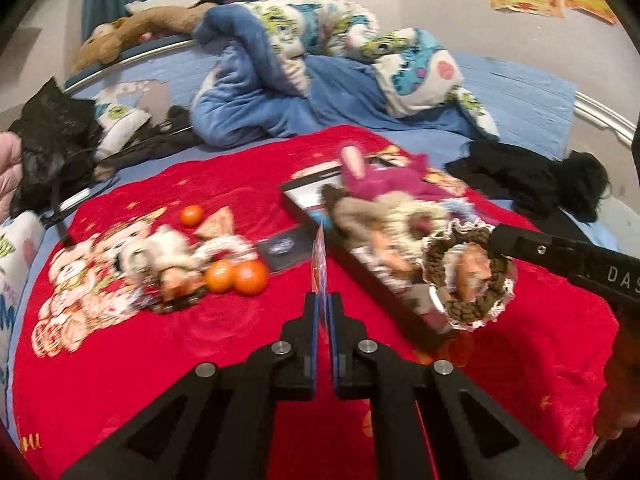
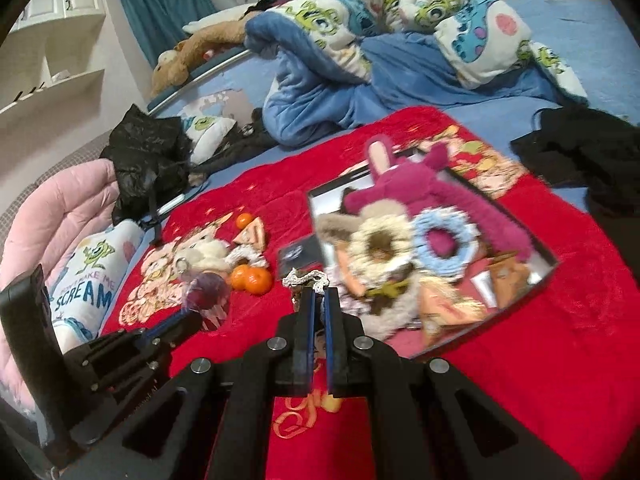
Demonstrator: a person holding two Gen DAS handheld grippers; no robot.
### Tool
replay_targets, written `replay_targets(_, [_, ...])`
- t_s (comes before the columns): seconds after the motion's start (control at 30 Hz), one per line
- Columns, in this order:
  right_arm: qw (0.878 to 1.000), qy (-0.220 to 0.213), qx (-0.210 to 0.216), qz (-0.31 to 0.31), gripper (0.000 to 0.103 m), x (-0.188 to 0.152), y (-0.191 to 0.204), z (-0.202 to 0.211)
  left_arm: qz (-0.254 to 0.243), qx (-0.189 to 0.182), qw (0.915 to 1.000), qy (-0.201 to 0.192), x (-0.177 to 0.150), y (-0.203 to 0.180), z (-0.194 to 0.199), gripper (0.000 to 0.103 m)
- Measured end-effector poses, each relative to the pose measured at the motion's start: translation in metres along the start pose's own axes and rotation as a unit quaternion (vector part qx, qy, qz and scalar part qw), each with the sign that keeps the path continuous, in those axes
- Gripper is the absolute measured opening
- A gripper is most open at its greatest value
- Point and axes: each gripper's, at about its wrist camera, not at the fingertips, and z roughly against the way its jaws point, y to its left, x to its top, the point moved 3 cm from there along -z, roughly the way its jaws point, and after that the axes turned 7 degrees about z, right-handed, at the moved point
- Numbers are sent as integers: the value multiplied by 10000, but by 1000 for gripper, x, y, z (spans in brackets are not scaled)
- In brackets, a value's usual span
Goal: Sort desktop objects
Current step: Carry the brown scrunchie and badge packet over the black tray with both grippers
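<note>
The left claw (image 1: 322, 300) is clenching a thin flat packet (image 1: 319, 258) edge-on, holding it upright above the red blanket (image 1: 160, 360) spread on the bed. The right claw (image 2: 318, 300) is clamping a brown crocheted scrunchie (image 1: 466, 276) with a white lace edge, which is hanging beside the near corner of a shallow black box (image 2: 550, 266). The box is sitting toward the blanket's right side and is holding a magenta plush toy (image 2: 400, 196), a light blue scrunchie (image 2: 444, 246) and a cream scrunchie (image 2: 378, 246). Toward the blanket's left side, three small oranges (image 1: 236, 274) and a cream plush keychain (image 1: 166, 254) are lying loose. A rumpled cartoon-print duvet (image 1: 320, 32) is lying across the bed behind.
</note>
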Motion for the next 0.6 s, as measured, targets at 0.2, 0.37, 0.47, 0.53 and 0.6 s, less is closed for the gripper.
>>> replay_targets(0.2, [9992, -181, -271, -242, 5, -2, -44, 37, -50, -473, 9988, -113, 9, -63, 5, 5])
replay_targets(0.37, [9972, -306, -550, -411, 5, -6, -72, 61, -301, -893, 9951, -282, 4, -104, 12, 5])
replay_targets(0.47, [9957, -459, -631, -494, 5, -8, -84, 70, -189, -1112, 9931, -313, 8, -110, 11, 5])
replay_targets(0.53, [9954, -469, -671, -505, 5, -10, -89, 71, -113, -1159, 9926, -331, 10, -110, 9, 5])
replay_targets(0.6, [9950, -522, -733, -441, 5, -11, -90, 71, -223, -1105, 9930, -359, 7, -111, 8, 5])
